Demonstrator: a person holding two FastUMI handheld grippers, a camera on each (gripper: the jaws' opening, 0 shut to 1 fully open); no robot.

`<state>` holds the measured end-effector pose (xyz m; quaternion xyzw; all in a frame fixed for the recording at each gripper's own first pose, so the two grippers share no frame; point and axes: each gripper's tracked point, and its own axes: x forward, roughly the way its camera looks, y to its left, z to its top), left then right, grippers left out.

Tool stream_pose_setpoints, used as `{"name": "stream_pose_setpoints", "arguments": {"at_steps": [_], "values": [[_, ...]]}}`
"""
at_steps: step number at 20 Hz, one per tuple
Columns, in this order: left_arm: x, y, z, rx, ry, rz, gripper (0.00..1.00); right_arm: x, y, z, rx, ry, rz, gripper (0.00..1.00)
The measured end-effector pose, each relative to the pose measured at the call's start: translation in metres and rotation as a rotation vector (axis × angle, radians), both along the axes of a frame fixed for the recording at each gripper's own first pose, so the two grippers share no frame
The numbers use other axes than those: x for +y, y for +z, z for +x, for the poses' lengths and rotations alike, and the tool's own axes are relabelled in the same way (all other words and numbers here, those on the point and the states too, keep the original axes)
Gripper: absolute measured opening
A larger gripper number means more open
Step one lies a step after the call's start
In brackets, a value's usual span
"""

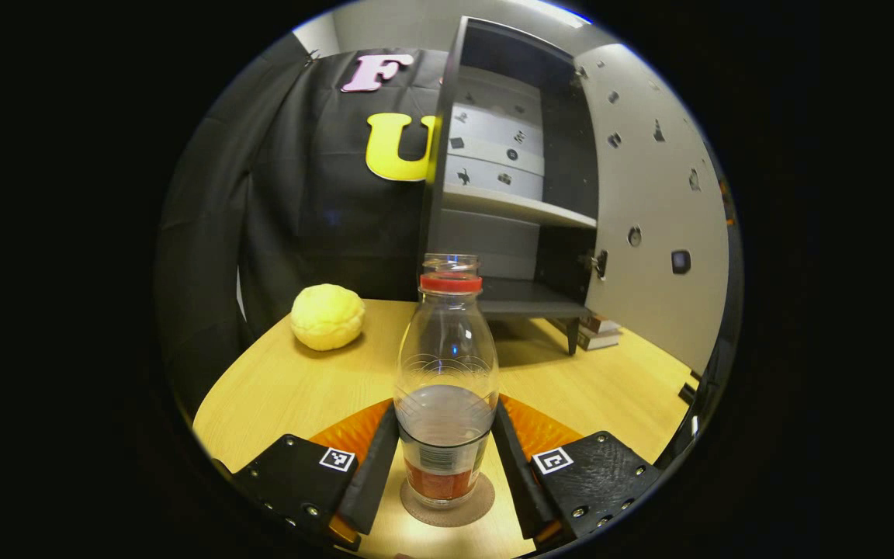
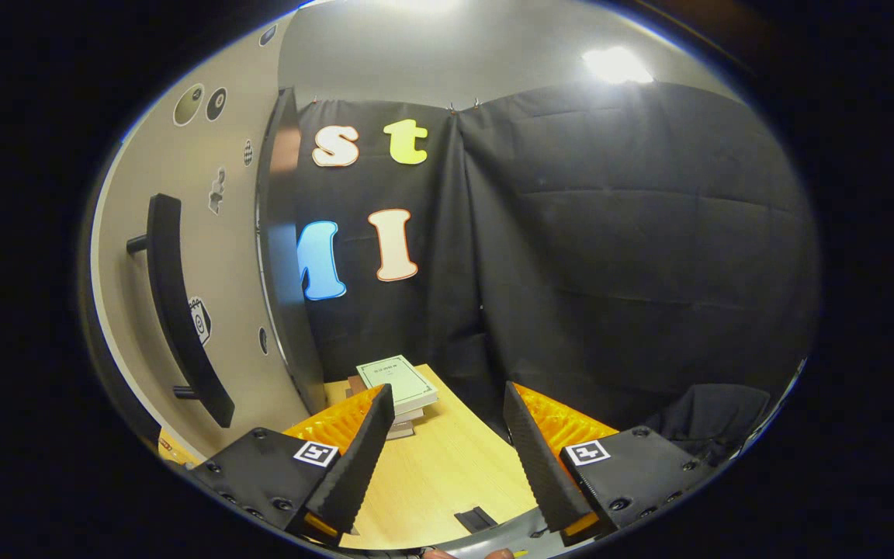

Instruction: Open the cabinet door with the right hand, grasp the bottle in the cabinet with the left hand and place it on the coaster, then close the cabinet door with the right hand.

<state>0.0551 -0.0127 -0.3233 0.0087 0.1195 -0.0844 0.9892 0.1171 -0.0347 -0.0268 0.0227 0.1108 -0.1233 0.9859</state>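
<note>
A clear bottle [image 1: 447,365] with a red neck ring, no cap and a red label stands upright on a round brown coaster [image 1: 476,508] on the wooden table. My left gripper [image 1: 447,407] is shut on the bottle's lower body, one finger pressing each side. Behind it the dark cabinet [image 1: 509,210] is open, with its pale door [image 1: 649,217] swung out to the right and its shelves bare. In the right gripper view, my right gripper [image 2: 447,396] is open and holds nothing. It sits to the right of the door's outer face [image 2: 183,194], whose black bar handle [image 2: 175,310] lies at the left.
A yellow bun-shaped object [image 1: 328,316] lies on the table [image 1: 284,380] left of the bottle. A stack of books [image 2: 396,384] sits at the cabinet's foot, by the table's far edge. Black cloth walls the booth.
</note>
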Motion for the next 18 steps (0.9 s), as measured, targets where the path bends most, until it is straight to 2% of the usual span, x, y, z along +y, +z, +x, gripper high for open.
{"name": "stream_pose_setpoints", "arguments": {"at_steps": [5, 9, 10, 11, 13, 14, 15, 16, 17, 18], "values": [[-0.001, -0.006, -0.004, 0.007, -0.024, 0.063, 0.66, -0.008, -0.005, -0.007, -0.003, -0.047, 0.033, 0.87], [0.001, -0.012, -0.002, 0.041, -0.009, 0.070, 0.67, 0.000, -0.015, -0.008, 0.012, -0.038, 0.044, 0.87], [0.001, -0.012, -0.003, 0.043, -0.005, 0.070, 0.67, 0.001, -0.016, -0.007, 0.017, -0.036, 0.040, 0.91], [0.001, -0.011, -0.003, 0.044, 0.000, 0.073, 0.67, 0.003, -0.019, -0.007, 0.025, -0.034, 0.034, 0.87], [0.001, -0.012, -0.004, 0.044, 0.002, 0.082, 0.67, 0.008, -0.023, -0.007, 0.038, -0.023, 0.024, 0.87], [-0.002, -0.013, -0.005, 0.038, -0.004, 0.083, 0.67, 0.010, -0.024, -0.007, 0.041, -0.019, 0.018, 0.91], [-0.008, -0.013, -0.005, 0.033, -0.010, 0.079, 0.69, 0.011, -0.026, -0.005, 0.046, -0.014, 0.015, 0.91], [-0.006, -0.012, -0.007, 0.038, -0.017, 0.078, 0.71, 0.014, -0.028, -0.004, 0.052, -0.008, 0.016, 0.87], [-0.004, -0.012, -0.007, 0.045, -0.017, 0.085, 0.76, 0.017, -0.030, -0.004, 0.056, -0.001, 0.017, 0.91], [-0.004, -0.013, -0.008, 0.052, -0.017, 0.091, 0.75, 0.019, -0.030, -0.003, 0.057, 0.004, 0.015, 0.91]]}}
